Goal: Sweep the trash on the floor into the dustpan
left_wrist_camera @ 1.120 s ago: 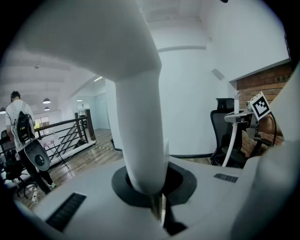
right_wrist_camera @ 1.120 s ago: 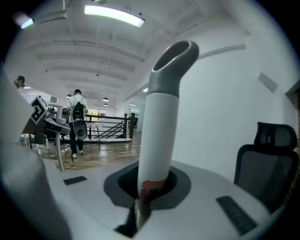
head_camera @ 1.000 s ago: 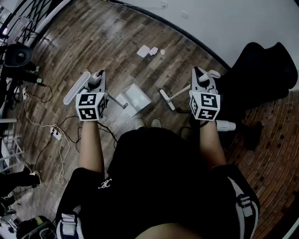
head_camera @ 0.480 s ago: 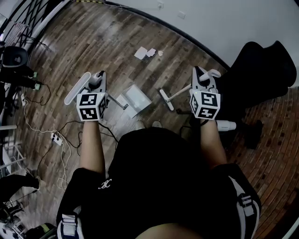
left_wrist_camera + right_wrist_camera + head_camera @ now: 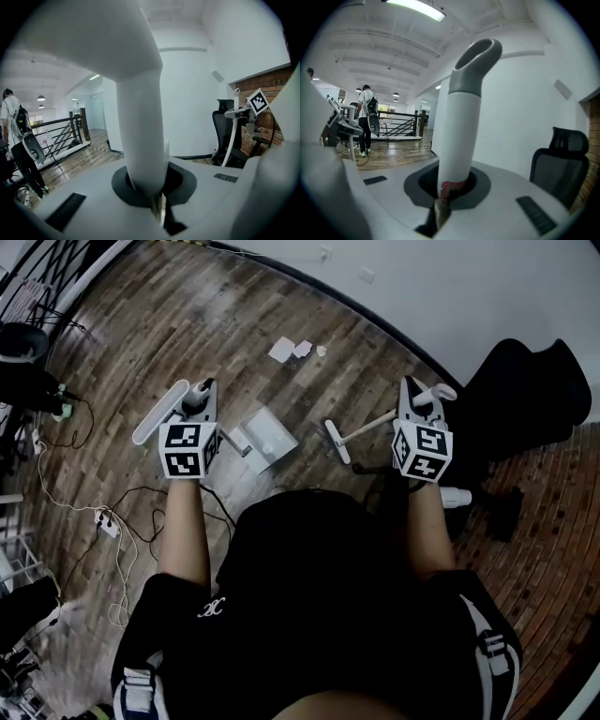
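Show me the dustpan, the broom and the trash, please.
dustpan (image 5: 267, 435), head view, middle of its white pan.
broom (image 5: 337, 442), head view, its white head.
trash (image 5: 280, 350), head view, the larger paper scrap.

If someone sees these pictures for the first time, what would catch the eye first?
Probably the two claws in the middle of the head view: the left claw is shut on the handle of the white dustpan, and the right claw is shut on the broom. Next come the white paper scraps on the wooden floor beyond the dustpan, near the wall, not yet swept.
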A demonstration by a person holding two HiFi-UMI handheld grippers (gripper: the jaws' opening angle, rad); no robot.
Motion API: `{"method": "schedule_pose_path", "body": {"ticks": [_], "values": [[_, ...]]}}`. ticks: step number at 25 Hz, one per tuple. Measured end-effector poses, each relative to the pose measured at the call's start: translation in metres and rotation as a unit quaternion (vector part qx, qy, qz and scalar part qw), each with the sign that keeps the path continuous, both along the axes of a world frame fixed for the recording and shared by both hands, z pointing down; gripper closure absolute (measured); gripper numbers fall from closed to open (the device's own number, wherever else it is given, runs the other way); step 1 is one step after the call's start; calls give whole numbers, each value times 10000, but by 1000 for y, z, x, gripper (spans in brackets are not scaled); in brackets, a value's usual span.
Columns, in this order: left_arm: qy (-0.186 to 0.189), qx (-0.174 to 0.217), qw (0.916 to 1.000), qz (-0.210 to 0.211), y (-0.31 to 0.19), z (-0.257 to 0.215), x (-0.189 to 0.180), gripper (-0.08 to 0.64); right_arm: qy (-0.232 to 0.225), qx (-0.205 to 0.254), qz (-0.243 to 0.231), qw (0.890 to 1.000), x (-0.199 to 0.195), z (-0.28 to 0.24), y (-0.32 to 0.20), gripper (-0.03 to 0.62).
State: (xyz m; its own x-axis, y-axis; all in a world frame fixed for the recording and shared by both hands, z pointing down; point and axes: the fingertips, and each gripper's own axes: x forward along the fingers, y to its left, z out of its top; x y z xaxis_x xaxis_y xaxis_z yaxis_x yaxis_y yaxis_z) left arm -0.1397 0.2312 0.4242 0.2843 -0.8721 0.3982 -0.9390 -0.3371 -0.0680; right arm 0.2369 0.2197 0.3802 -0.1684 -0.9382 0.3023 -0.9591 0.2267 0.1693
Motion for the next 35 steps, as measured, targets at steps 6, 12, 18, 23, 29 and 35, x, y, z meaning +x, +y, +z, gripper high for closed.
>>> {"method": "schedule_pose_path", "body": {"ticks": [6,12,18,23,29,35], "values": [[36,-93,10000,1,-14,12,-20,563,41,139,115,9998,-12,-13,-17,572],[70,-288,9995,-52,-42,22,-33,563,43,123,81,9999,-24,-12,-51,572],[-73,-323,9992,-209,-95,25,-34,563,-145,24,12,9999,-17,5,-110,572],[-174,-296,9987,-364,-142,19,-32,563,-320,-126,-4,9994,2,14,-163,571],[-292,-353,9976,-522,-212,19,-24,563,-479,-264,-75,9985,23,25,-237,571],[-423,-415,9953,-764,-280,13,-20,563,-313,-507,-579,9965,22,43,-292,572]]}}
